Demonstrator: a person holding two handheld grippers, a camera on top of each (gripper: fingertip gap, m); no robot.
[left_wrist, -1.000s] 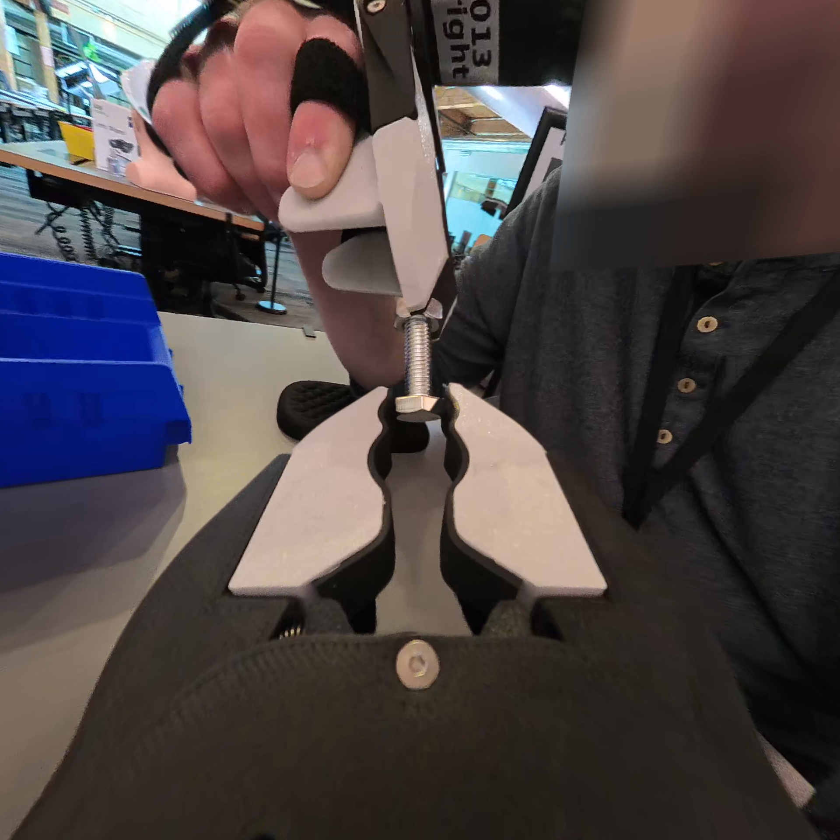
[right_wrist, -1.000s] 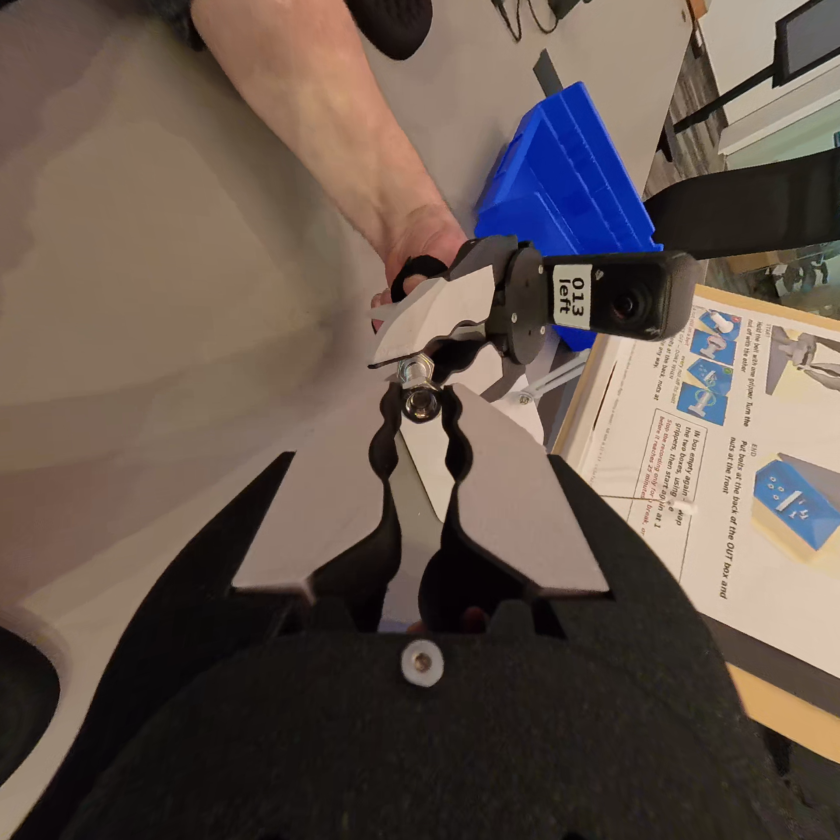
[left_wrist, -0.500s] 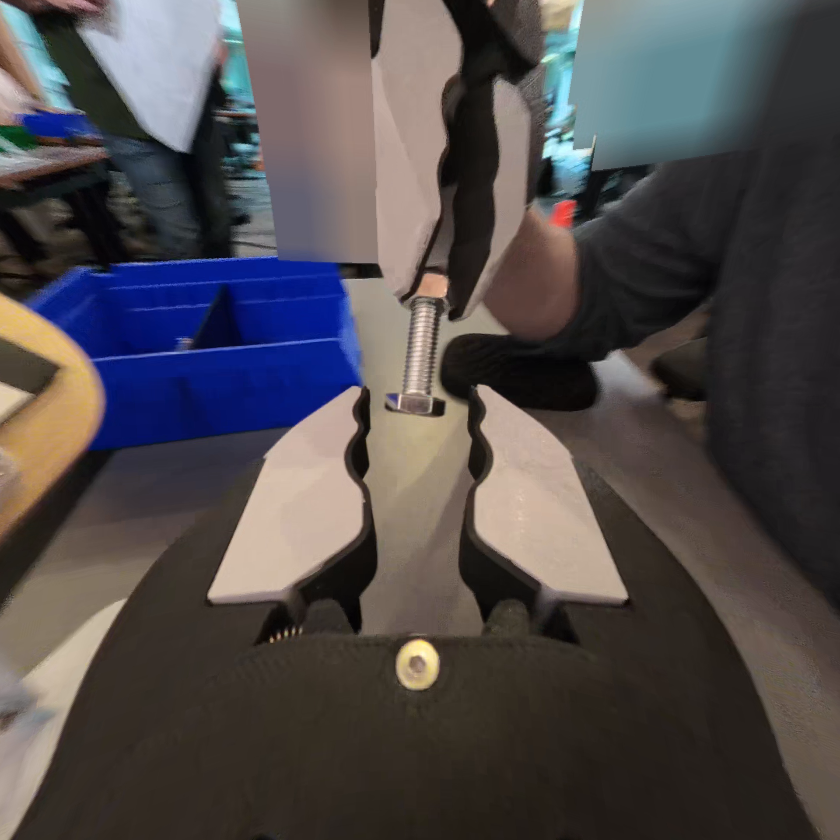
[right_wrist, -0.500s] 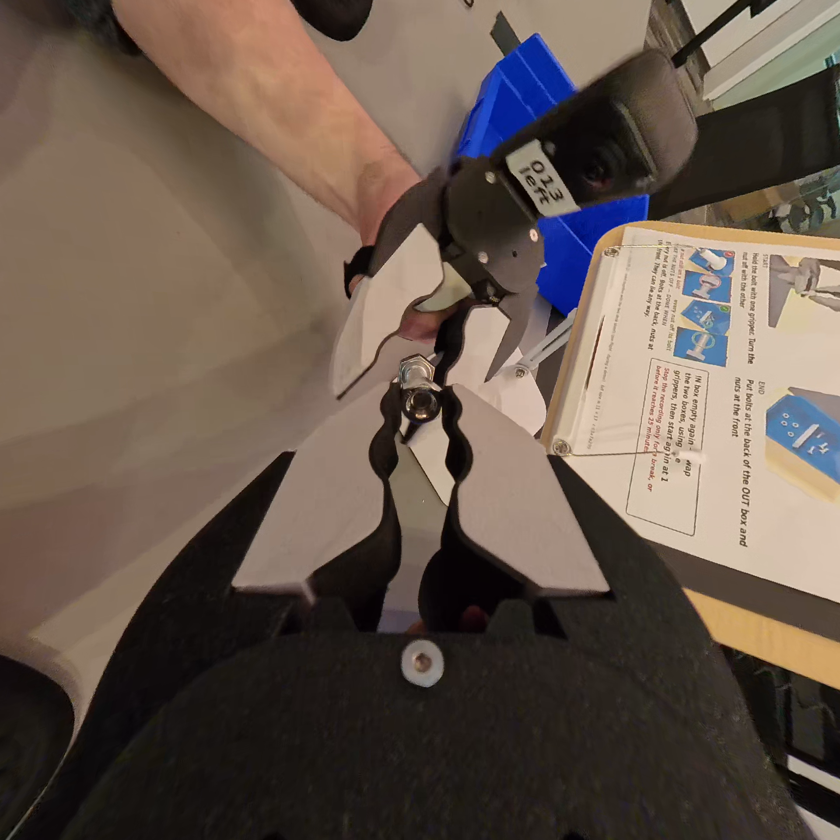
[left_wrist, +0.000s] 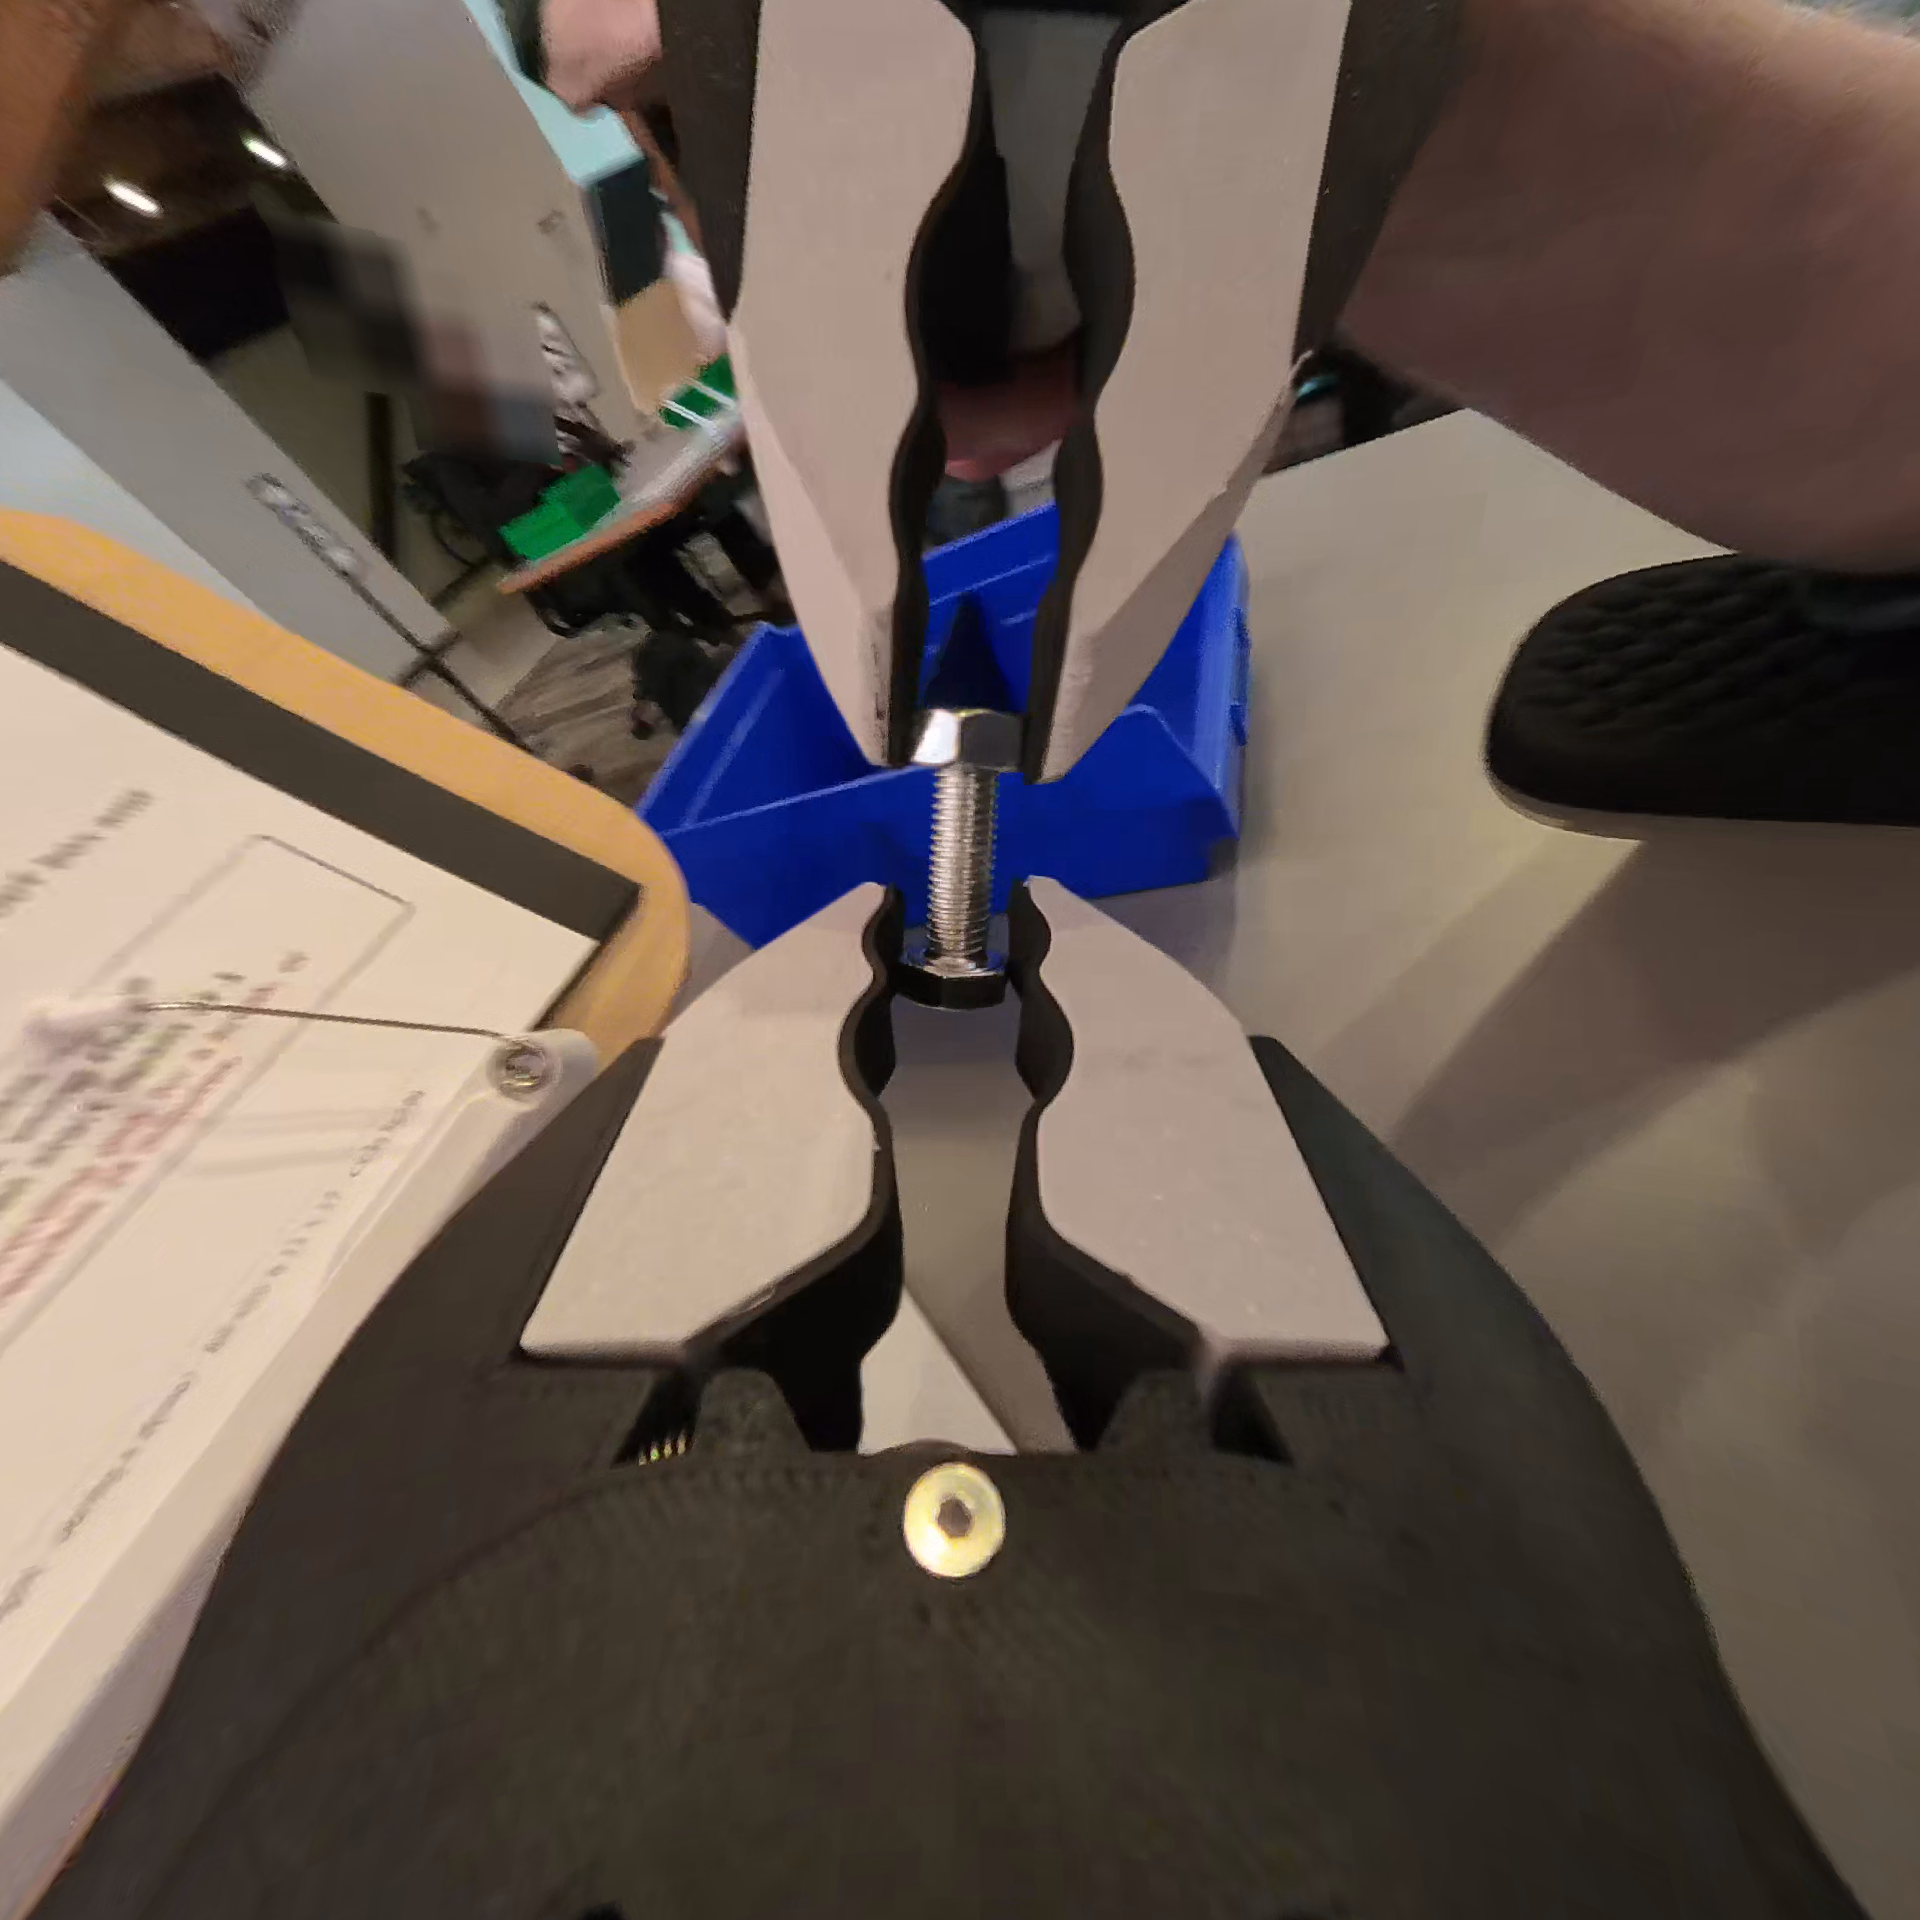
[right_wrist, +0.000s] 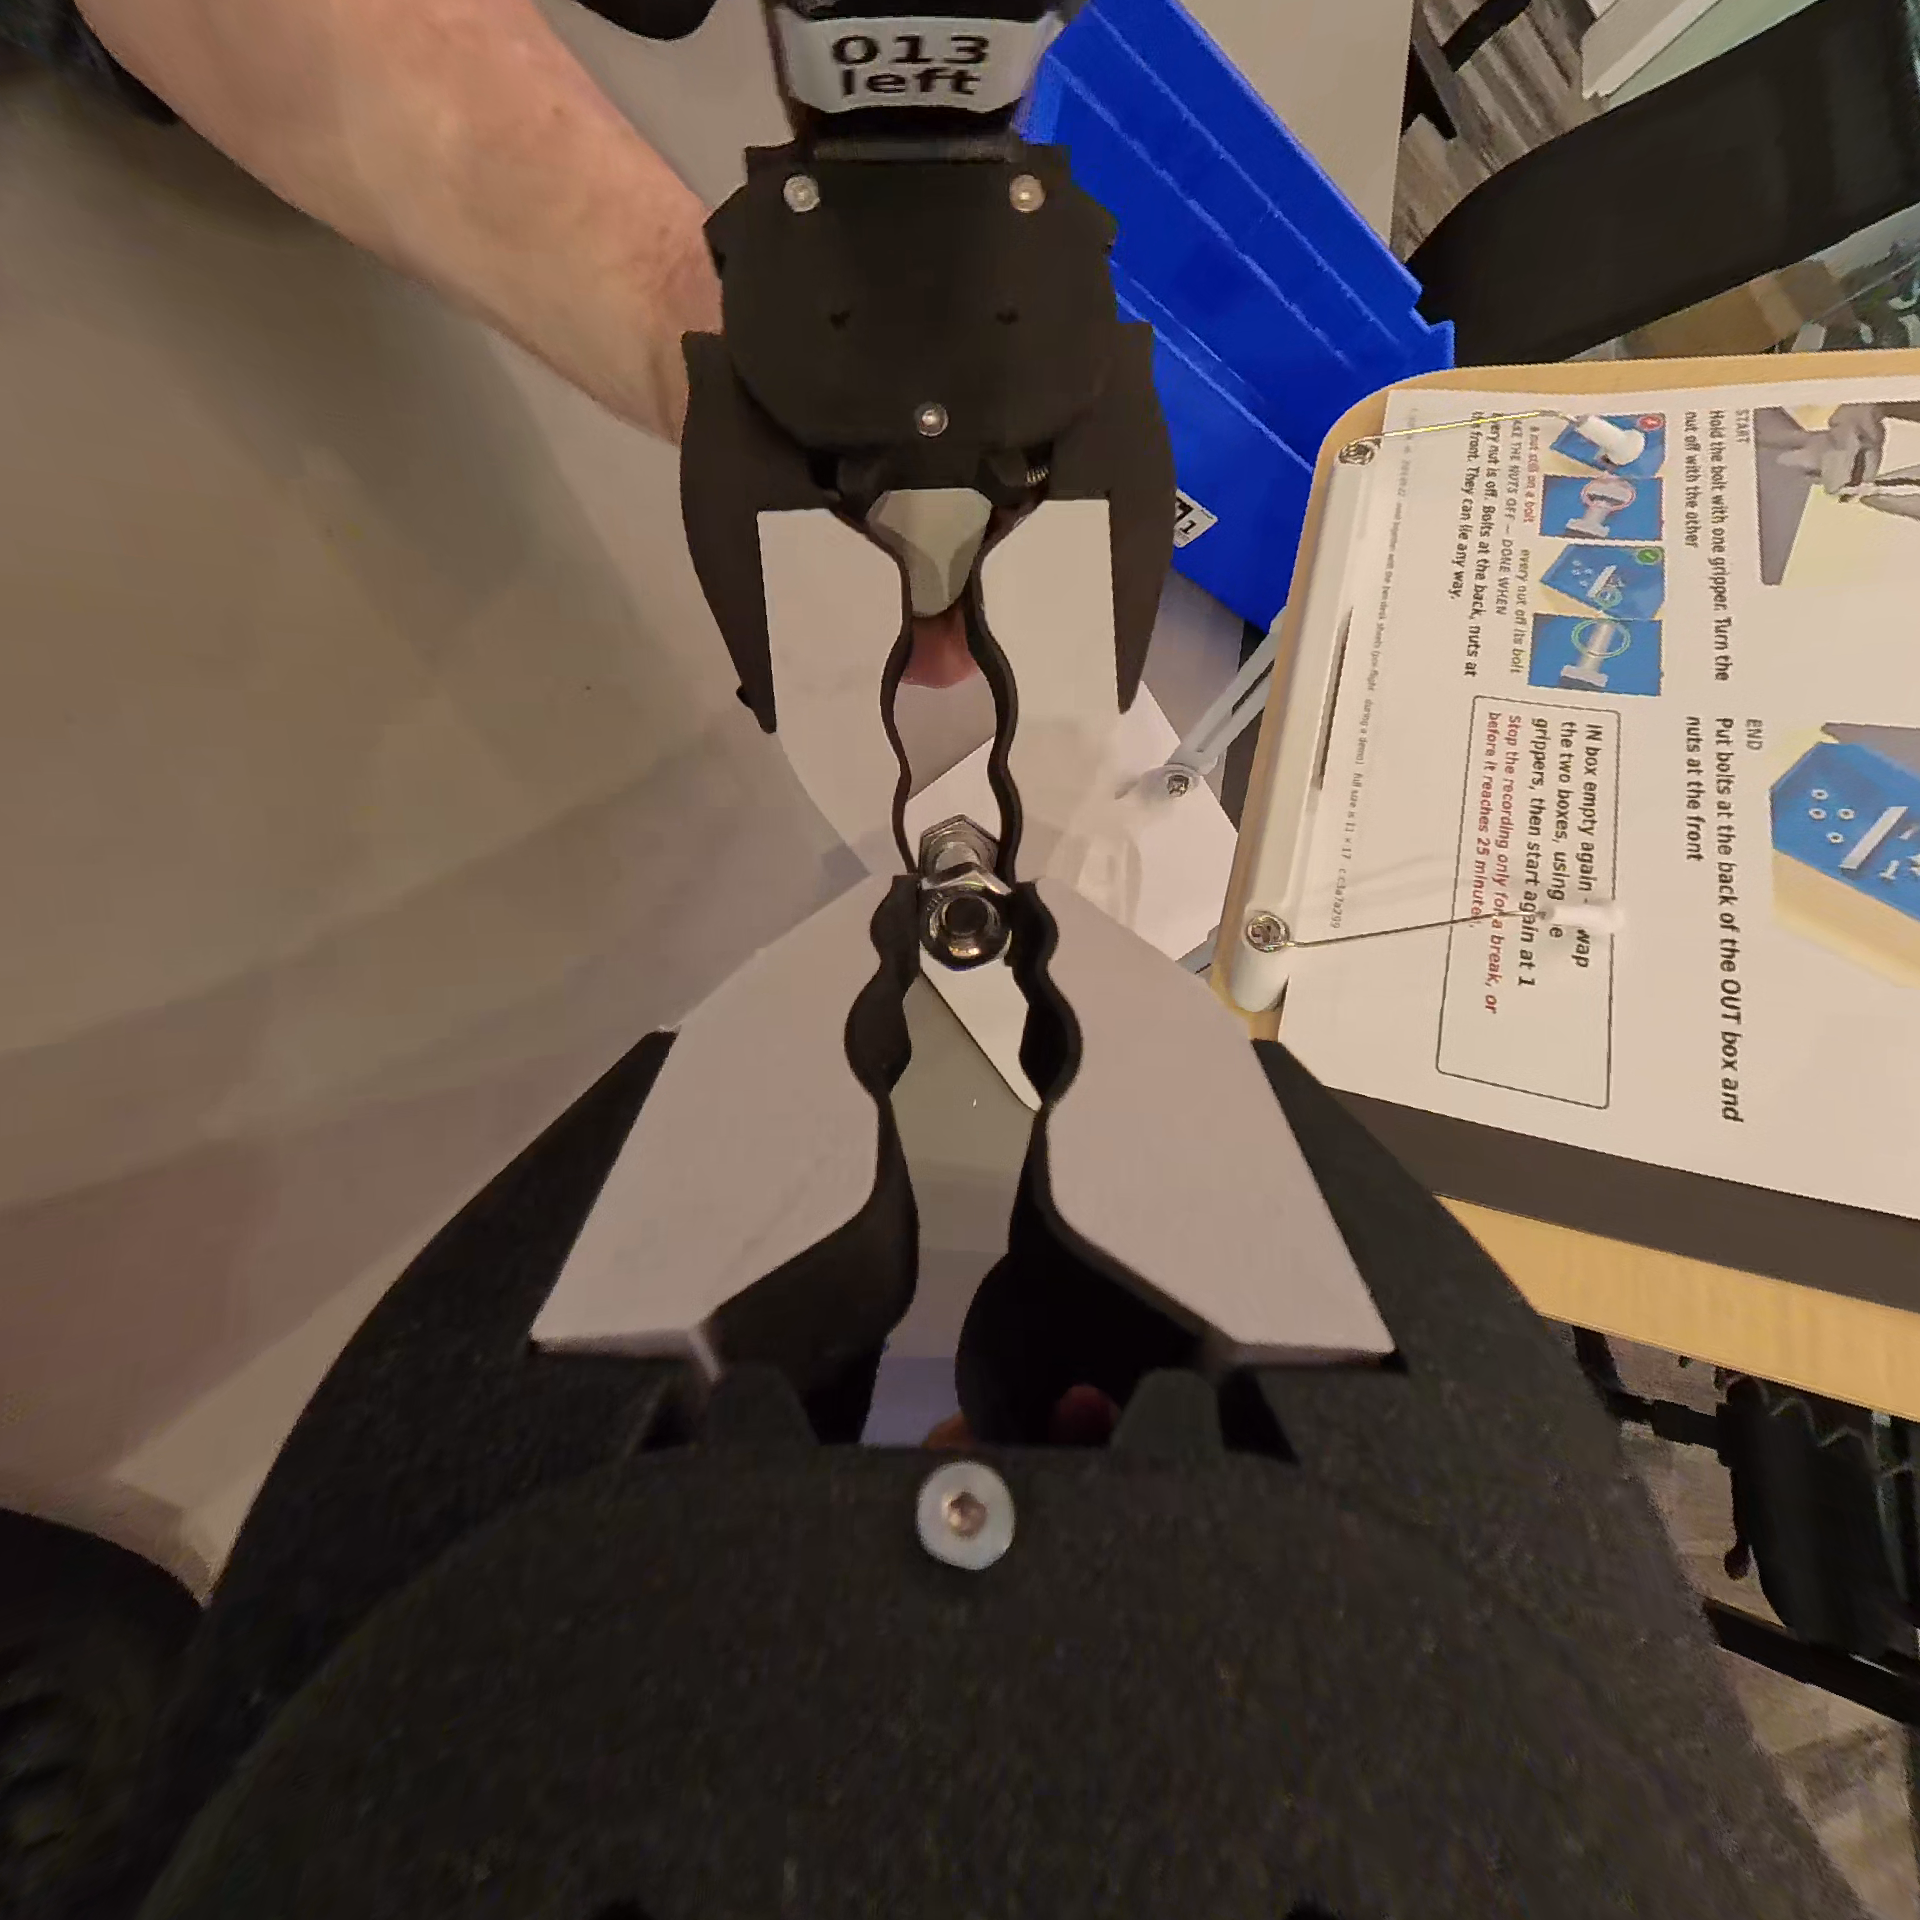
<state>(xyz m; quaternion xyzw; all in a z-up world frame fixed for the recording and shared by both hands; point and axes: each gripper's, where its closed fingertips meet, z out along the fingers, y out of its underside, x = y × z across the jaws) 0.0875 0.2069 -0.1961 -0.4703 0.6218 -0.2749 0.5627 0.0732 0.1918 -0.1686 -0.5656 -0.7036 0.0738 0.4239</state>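
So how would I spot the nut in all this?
Find the blue bin. In front of it a silver bolt spans two grippers' tips. The nut is the shiny hexagon on its thread, pinched by the right gripper; the left gripper grips the bolt's head.

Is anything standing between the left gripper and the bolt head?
Nothing visible does: the left gripper presses directly on the bolt head, and the right gripper grips the nut at the other end.

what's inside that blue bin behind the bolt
The blue bin shows bare blue walls and a slanted divider. Its floor stays hidden behind the bolt, both grippers and the bin's front wall.
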